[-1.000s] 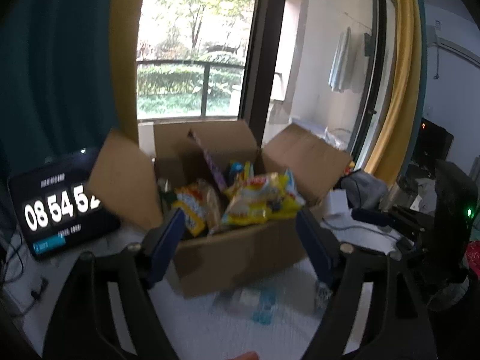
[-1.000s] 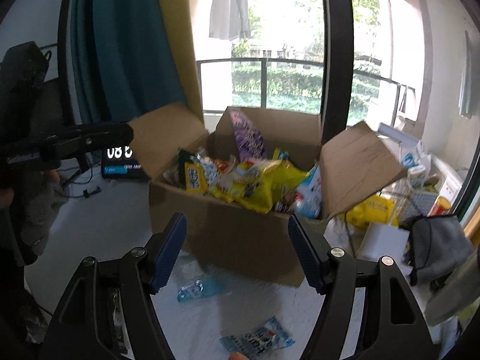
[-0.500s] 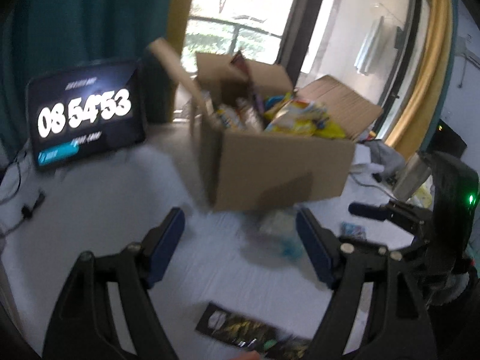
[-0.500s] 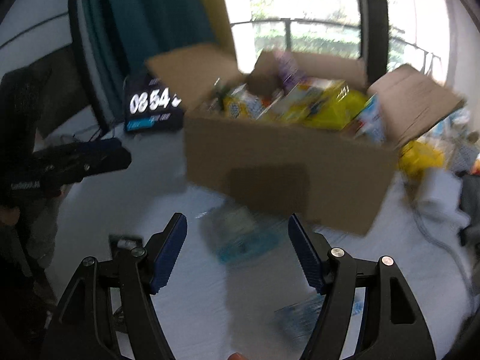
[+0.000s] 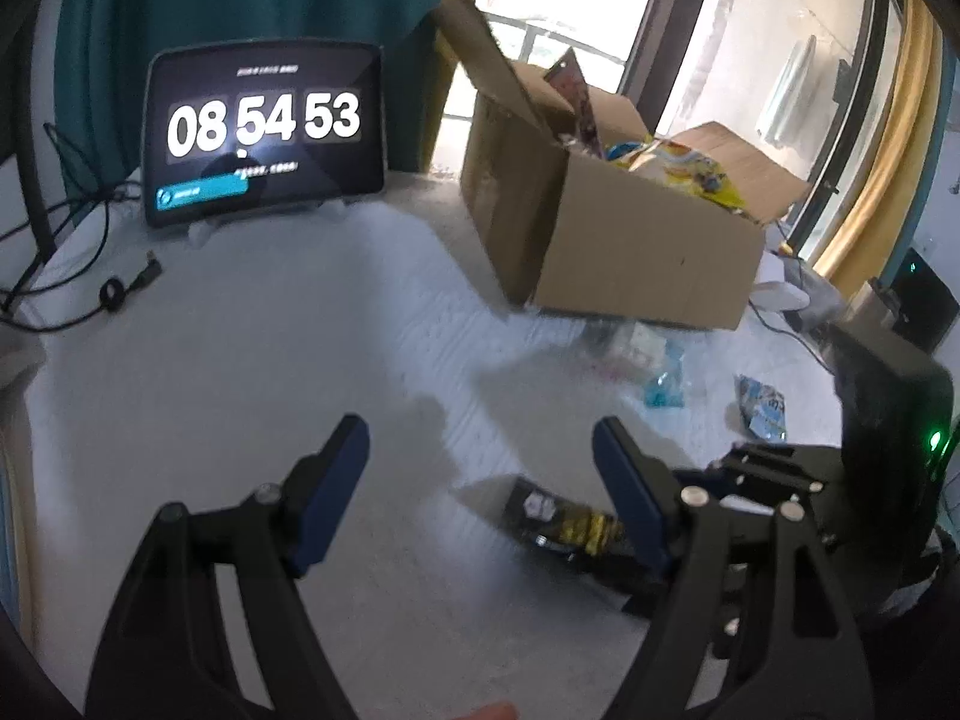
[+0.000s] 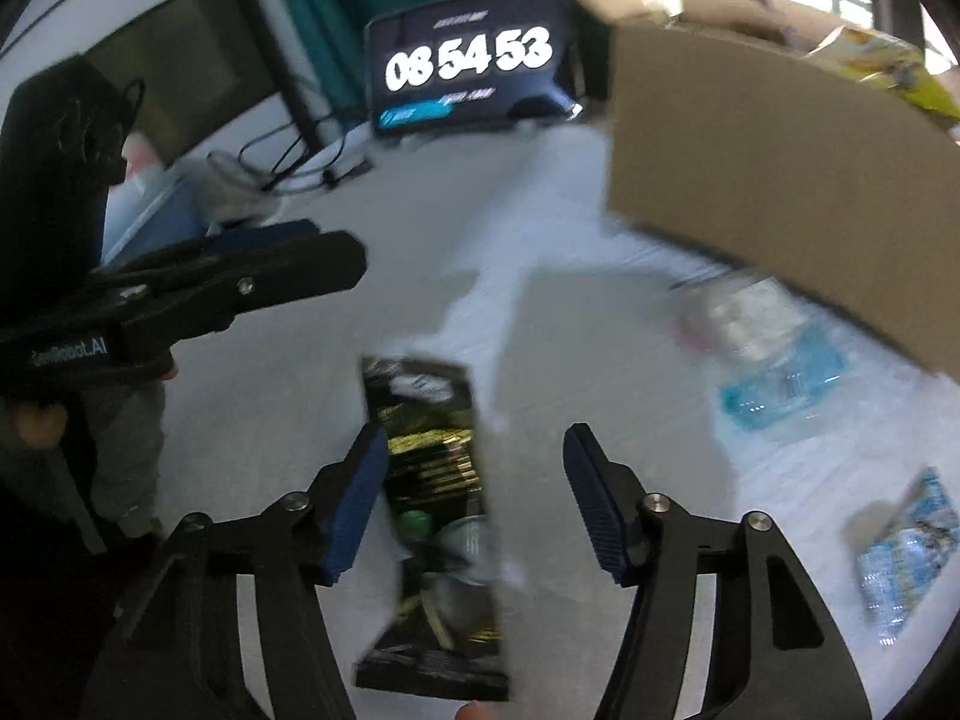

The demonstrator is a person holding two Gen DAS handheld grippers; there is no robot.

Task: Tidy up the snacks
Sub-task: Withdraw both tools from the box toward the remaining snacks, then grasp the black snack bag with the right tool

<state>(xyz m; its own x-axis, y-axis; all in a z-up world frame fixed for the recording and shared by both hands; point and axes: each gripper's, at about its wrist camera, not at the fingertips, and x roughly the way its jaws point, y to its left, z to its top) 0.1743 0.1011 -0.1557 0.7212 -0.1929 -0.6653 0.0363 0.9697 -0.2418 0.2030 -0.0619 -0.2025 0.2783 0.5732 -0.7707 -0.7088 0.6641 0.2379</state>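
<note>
Looking through the left wrist camera, the left gripper [image 5: 480, 462] is seen with its blue pads wide apart over bare white tabletop [image 5: 240, 360], nothing between them. A second ago the open cardboard box [image 5: 630, 252] of snacks filled the centre of this view; it is now pushed up and to the right, and the tablet clock [image 5: 264, 132], then cut off at the left edge, is shown whole. A black snack packet [image 5: 558, 522], not visible then, lies flat just beside the right-hand pad. Pale blue packets [image 5: 762, 408] are scattered near the box's foot.

In the right wrist view, the right gripper [image 6: 474, 498] is seen over the same black snack packet [image 6: 432, 510], which lies lengthwise between the jaws. The jaws have just been closing, yet a gap remains at the right pad; whether the left pad touches the packet cannot be settled through the blur. The box [image 6: 780, 180], formerly central, is shifted to the upper right. A blue wrapper [image 6: 780, 384] lies below it, another [image 6: 906, 552] near the right edge. The left gripper [image 6: 228, 282] is seen at the left, apart from the packet.
</note>
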